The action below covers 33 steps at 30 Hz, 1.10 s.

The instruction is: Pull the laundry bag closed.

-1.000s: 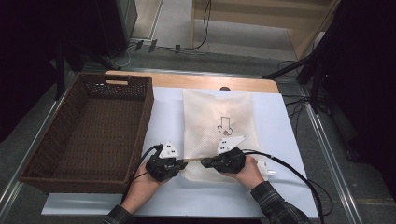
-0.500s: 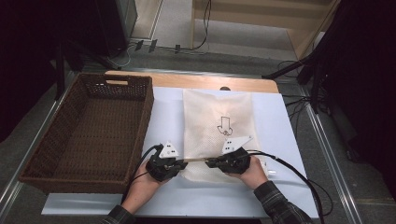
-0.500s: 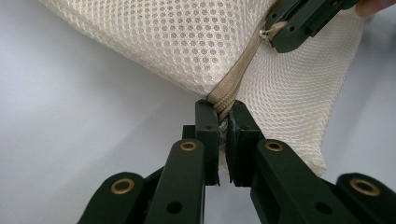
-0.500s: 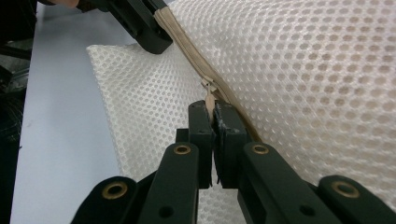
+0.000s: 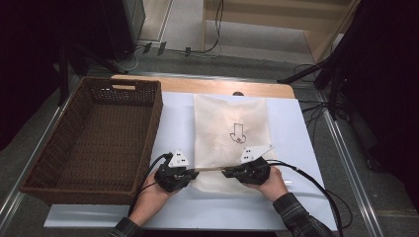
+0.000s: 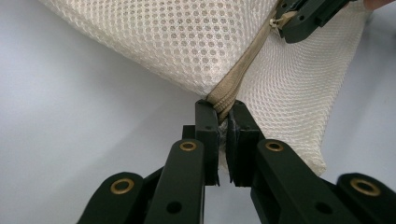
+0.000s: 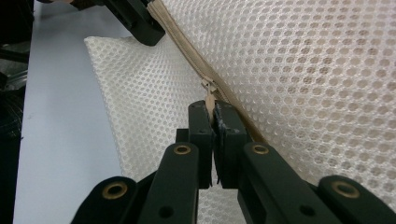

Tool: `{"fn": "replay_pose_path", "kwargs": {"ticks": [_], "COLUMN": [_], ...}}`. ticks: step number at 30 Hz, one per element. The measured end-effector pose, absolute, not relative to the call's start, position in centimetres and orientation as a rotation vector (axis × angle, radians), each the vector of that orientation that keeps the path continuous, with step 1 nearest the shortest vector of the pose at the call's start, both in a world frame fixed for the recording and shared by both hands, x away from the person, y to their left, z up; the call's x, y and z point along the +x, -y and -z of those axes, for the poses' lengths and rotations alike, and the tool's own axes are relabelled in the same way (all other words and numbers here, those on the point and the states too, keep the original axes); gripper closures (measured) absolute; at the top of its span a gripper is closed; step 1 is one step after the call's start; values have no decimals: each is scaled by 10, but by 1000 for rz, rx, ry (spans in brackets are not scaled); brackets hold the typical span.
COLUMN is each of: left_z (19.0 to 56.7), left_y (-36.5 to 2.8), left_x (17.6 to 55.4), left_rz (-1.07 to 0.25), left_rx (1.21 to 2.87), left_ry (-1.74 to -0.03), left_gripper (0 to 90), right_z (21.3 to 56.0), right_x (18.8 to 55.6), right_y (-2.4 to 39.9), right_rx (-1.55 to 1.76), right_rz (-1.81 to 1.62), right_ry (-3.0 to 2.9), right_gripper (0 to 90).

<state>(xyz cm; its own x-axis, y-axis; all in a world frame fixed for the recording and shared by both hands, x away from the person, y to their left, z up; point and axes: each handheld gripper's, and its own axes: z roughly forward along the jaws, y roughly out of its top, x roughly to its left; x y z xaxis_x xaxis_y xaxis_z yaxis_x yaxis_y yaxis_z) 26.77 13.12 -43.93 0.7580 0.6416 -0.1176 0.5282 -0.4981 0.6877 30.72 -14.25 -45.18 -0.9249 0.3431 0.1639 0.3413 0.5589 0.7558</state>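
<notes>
A cream mesh bag (image 5: 230, 133) with a small printed arrow lies on the white table top. Along its near edge runs a tan zipper (image 6: 243, 67). My left gripper (image 5: 193, 173) is shut on the zipper's end (image 6: 219, 100) at the bag's near left corner. My right gripper (image 5: 225, 172) is shut on the zipper pull (image 7: 210, 99). The two grippers face each other along the zipper, a short stretch apart. In the left gripper view the right gripper (image 6: 285, 23) shows at the top; in the right gripper view the left gripper (image 7: 140, 21) shows at the top left.
A large brown wicker basket (image 5: 84, 148) stands to the left of the bag, close to my left hand. The white table (image 5: 296, 133) ends just behind my hands. Black cables (image 5: 316, 182) trail right from the right gripper. A wooden strip (image 5: 207, 86) borders the far edge.
The right gripper has shifted slightly left along the zipper towards the left gripper. The left hand has stayed where it was.
</notes>
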Motion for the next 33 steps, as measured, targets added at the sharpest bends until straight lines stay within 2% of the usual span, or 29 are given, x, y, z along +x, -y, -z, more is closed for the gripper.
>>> {"fn": "replay_pose_path", "kwargs": {"ticks": [33], "left_z": [440], "left_y": [-131], "left_x": [268], "left_rz": [-194], "left_rx": [2214], "left_ry": [-894], "left_gripper": [851], "right_z": [456], "right_x": [306], "right_y": [174], "right_rx": [683], "right_rz": [-1320], "right_ry": [-2735], "right_gripper": [879]}}
